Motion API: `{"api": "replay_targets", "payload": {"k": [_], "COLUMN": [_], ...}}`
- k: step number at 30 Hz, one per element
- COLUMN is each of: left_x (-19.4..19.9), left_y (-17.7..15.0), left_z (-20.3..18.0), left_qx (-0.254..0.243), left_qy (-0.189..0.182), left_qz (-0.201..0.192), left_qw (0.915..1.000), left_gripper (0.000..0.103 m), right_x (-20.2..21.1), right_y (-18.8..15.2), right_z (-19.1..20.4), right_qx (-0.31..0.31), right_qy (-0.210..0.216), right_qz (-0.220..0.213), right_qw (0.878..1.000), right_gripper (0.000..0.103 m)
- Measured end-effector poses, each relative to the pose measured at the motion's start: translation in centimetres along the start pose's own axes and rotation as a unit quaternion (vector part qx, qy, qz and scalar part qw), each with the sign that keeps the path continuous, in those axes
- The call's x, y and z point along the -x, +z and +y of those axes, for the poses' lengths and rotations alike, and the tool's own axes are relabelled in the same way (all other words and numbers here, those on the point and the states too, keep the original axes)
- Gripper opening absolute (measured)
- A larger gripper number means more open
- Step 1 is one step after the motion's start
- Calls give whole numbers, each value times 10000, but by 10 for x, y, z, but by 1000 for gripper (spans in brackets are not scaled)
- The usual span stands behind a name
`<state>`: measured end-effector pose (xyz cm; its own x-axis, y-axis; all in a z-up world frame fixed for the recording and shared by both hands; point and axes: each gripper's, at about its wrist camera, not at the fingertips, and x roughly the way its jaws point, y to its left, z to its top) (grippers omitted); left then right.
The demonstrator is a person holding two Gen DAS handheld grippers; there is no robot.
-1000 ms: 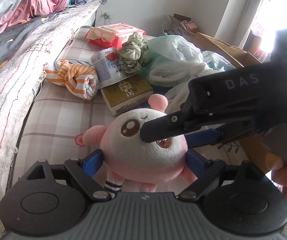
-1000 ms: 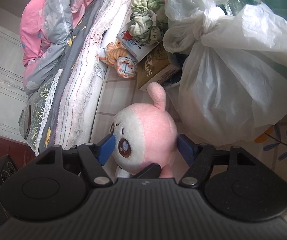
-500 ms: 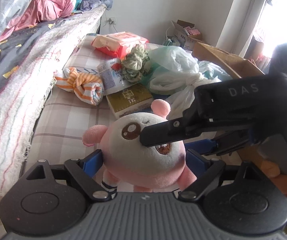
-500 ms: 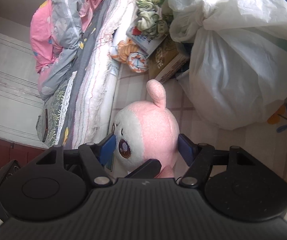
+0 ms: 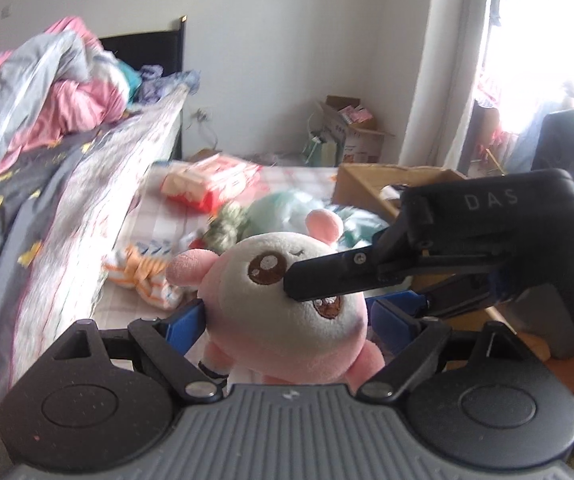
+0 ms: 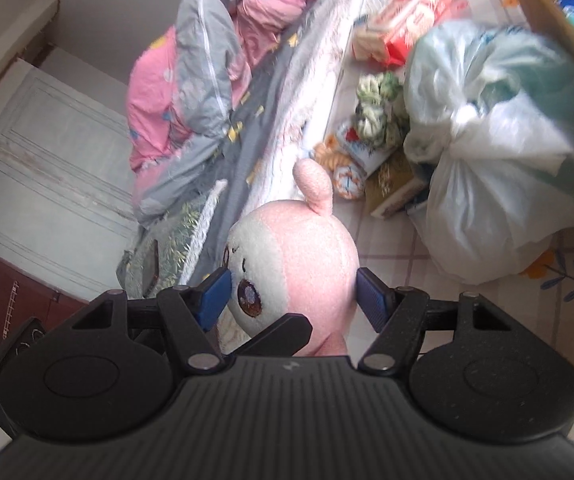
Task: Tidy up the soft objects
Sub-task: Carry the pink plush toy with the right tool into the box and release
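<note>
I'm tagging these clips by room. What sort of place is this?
Most likely a bedroom at home: a bed heaped with a rumpled pink and grey quilt along one side, cardboard boxes and tied plastic bags on the floor.

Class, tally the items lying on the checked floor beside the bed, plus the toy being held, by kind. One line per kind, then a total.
Plush toy: 1
Rolled or bundled cloths: 2 (striped roll, green-white bundle)
Tied plastic bag: 1
Red-and-white soft packet: 1
Gold box: 1
Total: 6
</note>
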<state>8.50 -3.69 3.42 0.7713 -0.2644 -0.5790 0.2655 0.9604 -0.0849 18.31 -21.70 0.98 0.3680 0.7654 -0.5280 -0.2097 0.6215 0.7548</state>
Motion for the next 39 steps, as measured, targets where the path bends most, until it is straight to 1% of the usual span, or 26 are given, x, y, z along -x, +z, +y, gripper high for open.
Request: {"api": "replay_targets", "payload": {"k": [4, 8, 12, 14, 17, 20, 22, 24, 26, 29, 31, 32, 34, 39], "left_x": [-11, -32, -65, -87, -118, -149, -167, -178, -181, -173, -162, -156, -145, -120], "left_y": [22, 47, 66, 73, 81, 84, 83, 81, 79, 81, 81, 83, 84, 82], "left_z": [-34, -80, -126, -151, -186, -212, -221, -220, -208, -186, -173, -167, -154, -130], "left_qx": [-358, -820, -1031, -1132, -1307, -1452, -1503, -1418, -1208, -1003, -910, -874, -806, -669], "left_qy": [-307, -709, -1224, -1406, -1547, -1588, -1503, -1345, -1365, -1283, -1240, -1219, -1128, -949], "left_qz": [-129, -163, -50, 59, 206, 410, 570, 759, 873, 816, 697, 636, 533, 335], "left_qw": [9988, 9940, 9871, 9836, 9791, 9757, 9755, 9778, 9794, 9833, 9856, 9866, 9889, 9927], "left_gripper": [90, 90, 90, 90, 90, 90, 90, 90, 90, 90, 90, 90, 90, 90], "right_x": [41, 90, 141, 163, 191, 211, 216, 215, 205, 183, 174, 171, 167, 153], "right_y": [4, 11, 25, 33, 46, 64, 79, 94, 107, 118, 122, 123, 122, 119], "right_z": [-9, -31, -61, -79, -109, -140, -162, -187, -211, -243, -252, -255, -256, -242], "right_qx": [-31, -109, -186, -250, -378, -497, -593, -611, -604, -613, -457, -468, -441, -147], "right_qy": [-14, -107, -393, -598, -880, -1090, -1195, -1421, -1671, -2331, -2731, -2717, -2641, -2869], "right_qz": [-446, -946, -1316, -1434, -1539, -1557, -1493, -1381, -1156, -830, -786, -709, -699, -634], "right_qw": [9990, 9954, 9903, 9875, 9834, 9805, 9798, 9783, 9773, 9670, 9577, 9586, 9609, 9557], "right_gripper": [67, 67, 67, 67, 67, 68, 69, 69, 68, 70, 66, 66, 66, 65]}}
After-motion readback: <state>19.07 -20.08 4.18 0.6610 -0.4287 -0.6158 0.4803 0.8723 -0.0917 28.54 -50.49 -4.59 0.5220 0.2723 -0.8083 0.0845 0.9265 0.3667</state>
